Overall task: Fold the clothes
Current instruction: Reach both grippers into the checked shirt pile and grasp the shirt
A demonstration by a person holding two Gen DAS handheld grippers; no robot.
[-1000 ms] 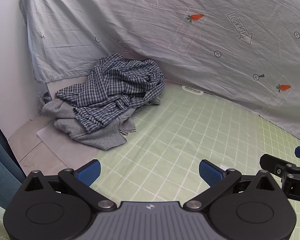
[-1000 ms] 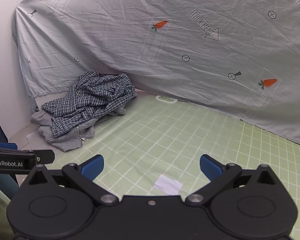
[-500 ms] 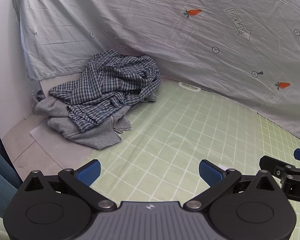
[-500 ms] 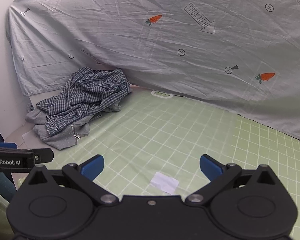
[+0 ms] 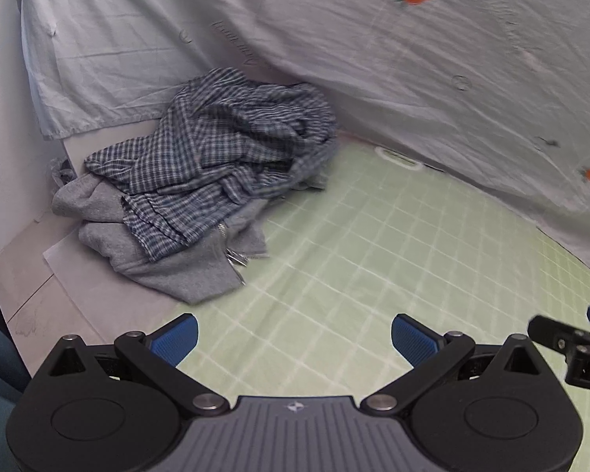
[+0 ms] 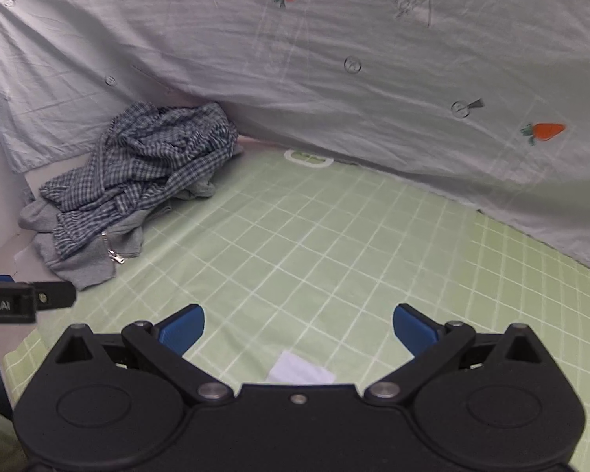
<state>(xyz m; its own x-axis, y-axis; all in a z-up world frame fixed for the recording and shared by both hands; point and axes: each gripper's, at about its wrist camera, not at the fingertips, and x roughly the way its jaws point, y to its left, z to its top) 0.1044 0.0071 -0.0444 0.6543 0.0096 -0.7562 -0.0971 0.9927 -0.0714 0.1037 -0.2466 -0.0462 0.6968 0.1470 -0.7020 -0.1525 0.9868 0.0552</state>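
Observation:
A crumpled blue-and-white checked shirt (image 5: 224, 157) lies on top of a grey zip-up sweatshirt (image 5: 177, 271) in a heap at the far left of the green grid mat (image 5: 354, 259). The heap also shows in the right wrist view, checked shirt (image 6: 153, 161) over grey sweatshirt (image 6: 82, 259). My left gripper (image 5: 295, 338) is open and empty, over the mat, short of the heap. My right gripper (image 6: 299, 326) is open and empty, over the mat to the right of the heap. Each gripper shows at the edge of the other's view.
A pale grey sheet with carrot prints (image 6: 334, 59) hangs behind the mat. A white wall (image 5: 4, 137) and bare white board (image 5: 31, 287) lie left of the heap. A small white label (image 6: 299, 369) lies on the mat by my right gripper.
Both grippers have moved closer to the clothes heap, which now looks larger in both views. Both stay open. The clothes have not moved.

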